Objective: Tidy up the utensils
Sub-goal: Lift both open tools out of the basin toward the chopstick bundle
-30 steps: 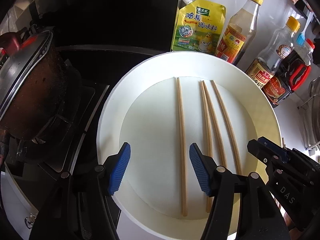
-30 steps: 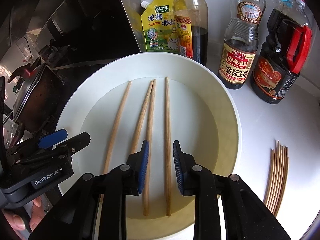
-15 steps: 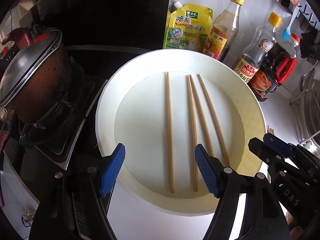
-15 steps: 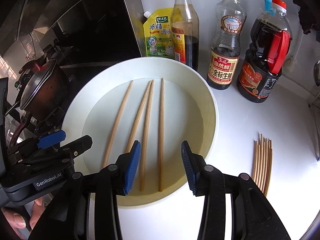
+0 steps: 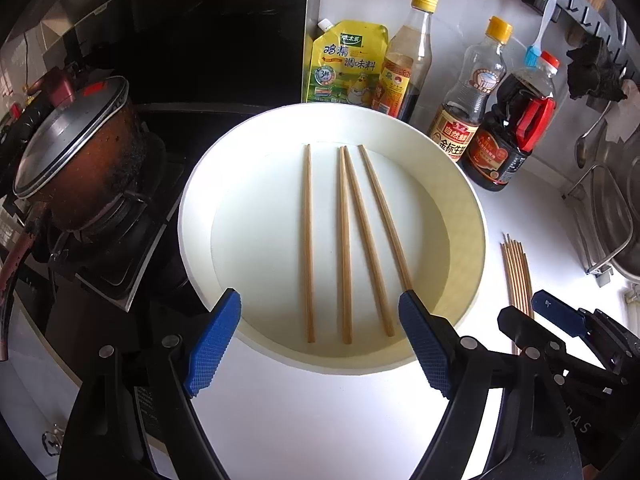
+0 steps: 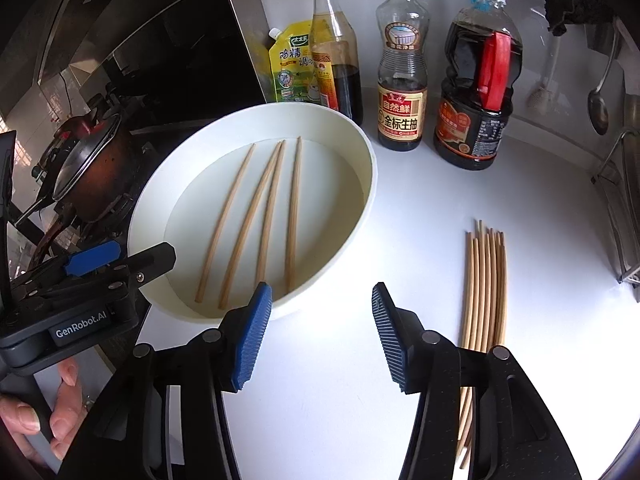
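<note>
A round white tray on the white counter holds several wooden chopsticks lying side by side. A bundle of several more chopsticks lies on the counter to the tray's right. My left gripper is open and empty, just in front of the tray's near rim. My right gripper is open and empty over the counter between the tray and the bundle. The left gripper also shows in the right wrist view.
Behind the tray stand a yellow seasoning pouch, a vinegar bottle, a soy sauce bottle and a large dark bottle with a red handle. A lidded pot sits on the stove at left. A dish rack is at right.
Both grippers have pulled back from over the tray toward the near counter. The right gripper has opened from nearly shut to wide and swung right toward the bundle. The chopsticks have not moved.
</note>
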`<act>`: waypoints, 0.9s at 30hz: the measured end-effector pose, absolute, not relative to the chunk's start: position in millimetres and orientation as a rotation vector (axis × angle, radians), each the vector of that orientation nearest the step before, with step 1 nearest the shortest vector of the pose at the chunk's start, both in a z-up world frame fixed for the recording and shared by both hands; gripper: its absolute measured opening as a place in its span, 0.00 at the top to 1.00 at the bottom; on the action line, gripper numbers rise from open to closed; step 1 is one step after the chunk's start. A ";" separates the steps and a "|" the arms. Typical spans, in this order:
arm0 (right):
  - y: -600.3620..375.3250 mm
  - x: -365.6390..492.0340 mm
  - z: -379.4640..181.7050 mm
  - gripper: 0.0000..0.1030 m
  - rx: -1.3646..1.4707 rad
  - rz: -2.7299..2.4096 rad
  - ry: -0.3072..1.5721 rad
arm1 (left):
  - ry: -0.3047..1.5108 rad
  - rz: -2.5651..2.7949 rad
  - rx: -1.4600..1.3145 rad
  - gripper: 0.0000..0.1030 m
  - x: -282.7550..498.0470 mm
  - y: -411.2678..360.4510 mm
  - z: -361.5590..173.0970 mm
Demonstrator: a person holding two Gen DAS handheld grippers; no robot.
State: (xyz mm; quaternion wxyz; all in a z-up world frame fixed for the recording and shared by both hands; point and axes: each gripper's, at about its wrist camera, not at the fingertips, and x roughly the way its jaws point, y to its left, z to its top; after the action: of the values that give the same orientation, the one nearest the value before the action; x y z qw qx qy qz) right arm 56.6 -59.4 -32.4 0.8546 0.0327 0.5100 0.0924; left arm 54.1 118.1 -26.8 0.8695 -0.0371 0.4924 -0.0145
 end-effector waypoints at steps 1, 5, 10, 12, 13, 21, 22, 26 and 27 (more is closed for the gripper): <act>-63.3 53.4 -32.4 0.50 0.073 0.190 1.073 | 1.029 -0.031 -0.076 0.23 52.5 115.3 -26.8; -78.7 42.4 -32.5 0.50 0.091 0.173 1.075 | 1.025 -0.041 -0.063 0.23 43.0 104.0 -26.5; -98.6 29.3 -33.0 0.49 0.108 0.143 1.077 | 1.030 -0.057 -0.054 0.21 33.9 87.9 -29.1; -108.1 24.2 -33.6 0.49 0.120 0.127 1.078 | 1.035 -0.068 -0.045 0.21 31.2 78.7 -31.0; -113.3 21.5 -34.3 0.49 0.126 0.117 1.078 | 1.037 -0.074 -0.038 0.21 29.5 74.0 -31.9; -160.2 -2.8 -45.9 0.49 0.181 0.026 1.092 | 1.049 -0.145 0.018 0.21 15.1 36.6 -38.5; -166.4 -5.6 -47.5 0.49 0.187 0.013 1.092 | 1.049 -0.151 0.024 0.21 14.3 32.5 -38.8; -189.4 -15.0 -55.2 0.49 0.205 -0.035 1.096 | 1.039 -0.178 0.033 0.19 11.0 16.3 -37.2; -195.2 -16.8 -57.1 0.49 0.209 -0.047 1.097 | 1.034 -0.186 0.031 0.18 10.4 12.4 -36.7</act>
State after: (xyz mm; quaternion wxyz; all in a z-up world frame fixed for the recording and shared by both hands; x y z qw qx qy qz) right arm -16.8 -195.2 -57.1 0.8477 0.0992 0.5206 -0.0224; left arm 10.4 12.4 -36.7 0.8651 0.0150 0.4935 -0.0887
